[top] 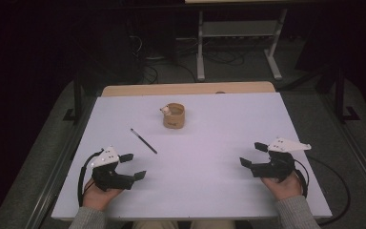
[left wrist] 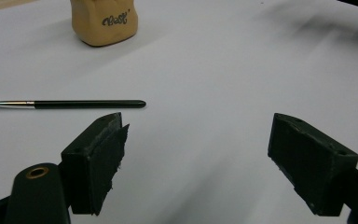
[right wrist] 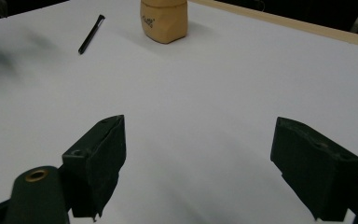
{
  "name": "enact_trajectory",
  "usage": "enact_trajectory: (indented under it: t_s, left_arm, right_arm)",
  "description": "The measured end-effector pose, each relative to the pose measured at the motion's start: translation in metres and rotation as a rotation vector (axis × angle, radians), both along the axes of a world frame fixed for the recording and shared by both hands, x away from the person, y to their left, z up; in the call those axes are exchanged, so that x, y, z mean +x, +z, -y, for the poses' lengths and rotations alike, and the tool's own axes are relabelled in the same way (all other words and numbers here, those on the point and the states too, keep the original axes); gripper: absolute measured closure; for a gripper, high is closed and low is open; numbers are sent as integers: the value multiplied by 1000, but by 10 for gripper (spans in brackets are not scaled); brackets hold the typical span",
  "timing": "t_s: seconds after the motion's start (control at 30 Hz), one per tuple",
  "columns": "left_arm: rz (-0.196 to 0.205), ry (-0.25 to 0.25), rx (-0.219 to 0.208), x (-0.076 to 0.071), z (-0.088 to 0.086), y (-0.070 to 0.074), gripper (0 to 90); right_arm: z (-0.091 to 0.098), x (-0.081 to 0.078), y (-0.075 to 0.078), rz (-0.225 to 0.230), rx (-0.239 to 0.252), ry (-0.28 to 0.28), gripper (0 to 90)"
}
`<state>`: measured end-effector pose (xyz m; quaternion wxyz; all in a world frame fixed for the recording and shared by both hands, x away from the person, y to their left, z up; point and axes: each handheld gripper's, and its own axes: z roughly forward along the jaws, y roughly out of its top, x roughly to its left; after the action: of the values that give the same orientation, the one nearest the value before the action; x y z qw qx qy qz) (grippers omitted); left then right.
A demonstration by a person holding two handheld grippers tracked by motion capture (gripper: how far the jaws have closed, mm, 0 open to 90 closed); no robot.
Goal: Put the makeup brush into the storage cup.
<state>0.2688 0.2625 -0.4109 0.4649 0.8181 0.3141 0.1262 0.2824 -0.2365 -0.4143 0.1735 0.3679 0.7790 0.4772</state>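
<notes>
My left gripper (left wrist: 196, 163) & right gripper (right wrist: 198, 168) both gape wide, nothing between. Paintbrush (left wrist: 65, 104) lies near left; tan cup (left wrist: 104, 21) has script writing, unreadable.

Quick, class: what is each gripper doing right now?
Left gripper: open, holding nothing, near the paintbrush.
Right gripper: open, holding nothing.
</notes>
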Motion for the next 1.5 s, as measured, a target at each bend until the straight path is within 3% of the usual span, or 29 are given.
enact_trajectory:
  t_s: [0.8, 1.1, 1.5]
  left_arm:
    - [3, -9, -2, -3, -6, -1, 181]
    - [9, 5, -22, -4, -8, 1, 181]
    - [9, 10, -27, -5, -9, 2, 181]
  right_arm:
    - [-10, 2, 6, -8, -19, 15, 161]
    - [-21, 7, 13, -46, -20, 53, 149]
    - [-44, 15, 38, -61, -30, 120, 156]
